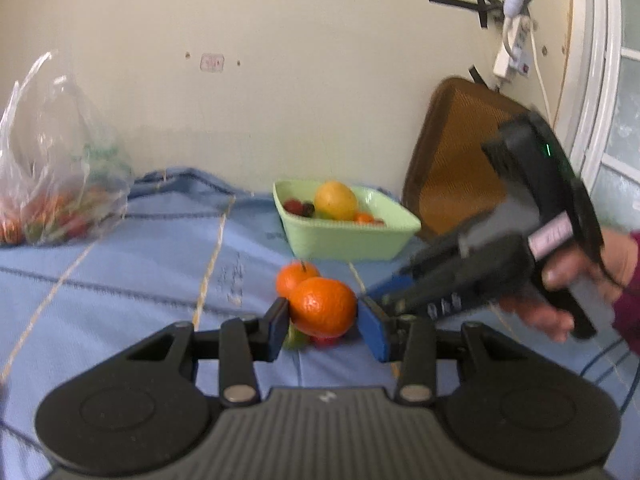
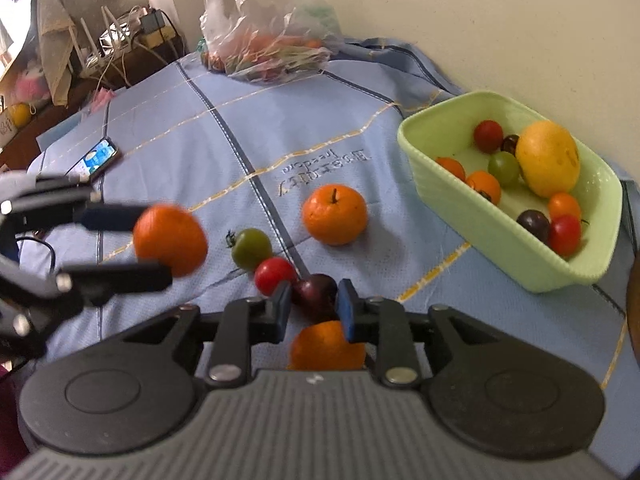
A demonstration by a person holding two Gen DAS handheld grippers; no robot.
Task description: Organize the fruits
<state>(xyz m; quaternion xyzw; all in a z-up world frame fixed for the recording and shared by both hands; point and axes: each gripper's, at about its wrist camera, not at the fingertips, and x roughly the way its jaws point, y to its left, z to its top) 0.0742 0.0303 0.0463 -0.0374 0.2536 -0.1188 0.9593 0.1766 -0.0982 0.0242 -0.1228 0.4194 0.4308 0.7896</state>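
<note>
My left gripper (image 1: 323, 322) is shut on an orange mandarin (image 1: 323, 307) and holds it above the blue cloth; it shows at the left of the right wrist view (image 2: 170, 240). My right gripper (image 2: 313, 307) is closed around a dark purple tomato (image 2: 314, 297). A second mandarin (image 2: 335, 214) with a stem sits on the cloth, with a green tomato (image 2: 251, 249) and a red tomato (image 2: 274, 276) beside it. Another orange fruit (image 2: 326, 346) lies under the right gripper. The light green bowl (image 2: 520, 248) holds a yellow fruit (image 2: 548, 158) and several small tomatoes.
A clear plastic bag (image 2: 272, 28) with produce lies at the far edge of the cloth. A phone (image 2: 96, 160) lies near the left edge. A brown woven tray (image 1: 456, 160) leans on the wall behind the bowl (image 1: 352, 240). Cables run at the right.
</note>
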